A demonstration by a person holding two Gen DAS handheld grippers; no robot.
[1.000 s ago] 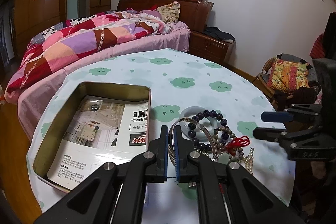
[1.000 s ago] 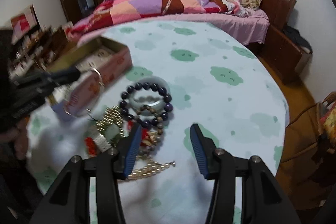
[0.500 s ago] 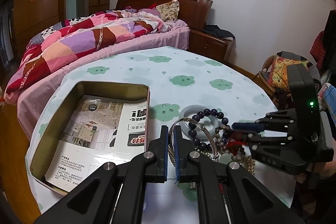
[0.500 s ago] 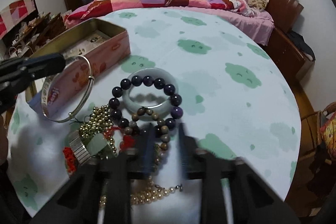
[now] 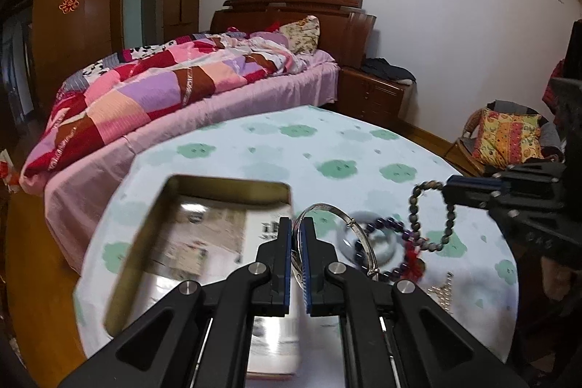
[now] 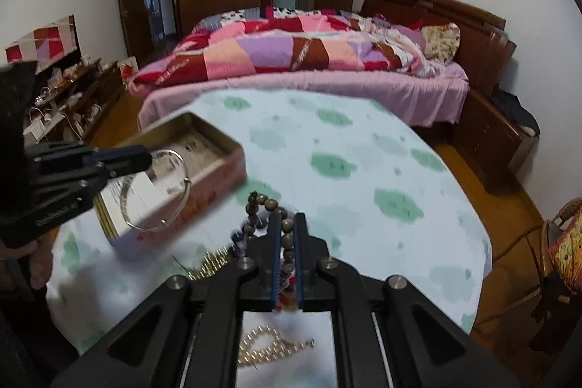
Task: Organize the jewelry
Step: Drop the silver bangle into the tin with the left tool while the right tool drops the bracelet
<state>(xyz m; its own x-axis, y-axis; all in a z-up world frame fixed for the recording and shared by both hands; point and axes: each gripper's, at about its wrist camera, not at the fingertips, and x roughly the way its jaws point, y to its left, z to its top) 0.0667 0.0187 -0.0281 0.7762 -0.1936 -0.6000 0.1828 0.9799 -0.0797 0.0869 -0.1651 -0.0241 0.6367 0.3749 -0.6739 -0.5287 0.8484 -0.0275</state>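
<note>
Bangle (image 5: 329,235) between left tool (image 5: 297,255) pads

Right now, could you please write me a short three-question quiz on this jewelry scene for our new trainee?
1. True or false: the left gripper is shut on the silver bangle.
2. What does the right gripper hold? A) gold chain B) brown bead bracelet C) jade ring
3. Fill in: the open tin box is lined with printed ____.

Key:
1. True; the silver bangle is clamped and held up beside the tin box.
2. B; the brown bead bracelet hangs from it, while the gold chain lies on the tablecloth.
3. Paper.
</note>
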